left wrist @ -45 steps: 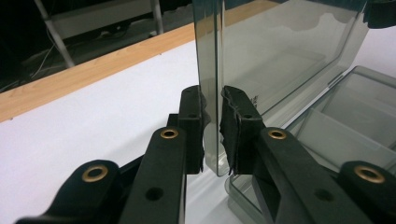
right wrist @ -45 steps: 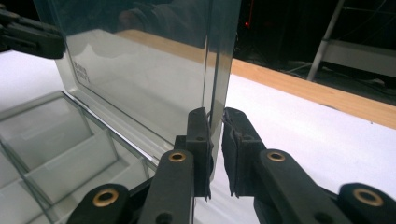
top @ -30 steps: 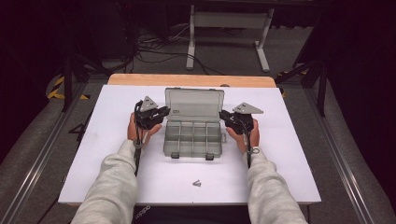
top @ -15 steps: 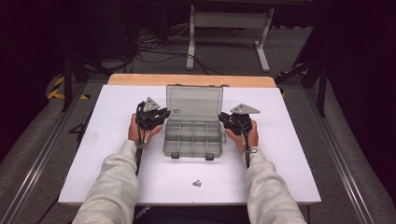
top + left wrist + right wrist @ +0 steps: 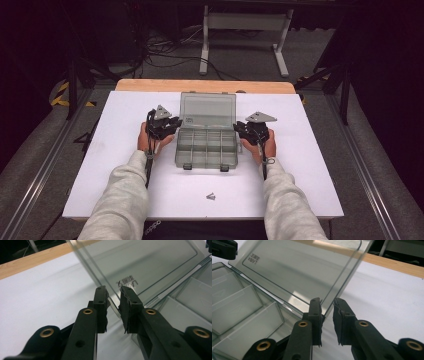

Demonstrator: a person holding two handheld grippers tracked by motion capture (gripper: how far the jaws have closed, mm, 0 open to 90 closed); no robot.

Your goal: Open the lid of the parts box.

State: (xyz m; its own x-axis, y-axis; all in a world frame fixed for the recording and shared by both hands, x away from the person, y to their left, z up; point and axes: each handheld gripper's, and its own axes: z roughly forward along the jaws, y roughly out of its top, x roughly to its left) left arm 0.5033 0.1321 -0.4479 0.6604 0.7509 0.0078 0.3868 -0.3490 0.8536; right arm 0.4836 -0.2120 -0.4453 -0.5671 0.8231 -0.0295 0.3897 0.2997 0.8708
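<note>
A clear plastic compartment box [image 5: 206,145] sits mid-table with its lid [image 5: 208,107] raised and leaning back. My left gripper [image 5: 176,122] is at the lid's left edge. In the left gripper view the lid [image 5: 150,262] has its edge in the gap between my jaws [image 5: 113,293], and a gap shows beside it. My right gripper [image 5: 237,127] is at the lid's right edge. In the right gripper view the lid [image 5: 299,270] runs down between my jaws [image 5: 327,302], close to the left pad [image 5: 315,307]; these jaws have just been opening. Neither pair presses on it.
The box rests on a white table top [image 5: 100,165] with a wooden strip [image 5: 150,85] along the far edge. A small screw [image 5: 211,196] lies near the front edge, between the person's sleeves. Two dark latches [image 5: 187,166] hang at the box's front.
</note>
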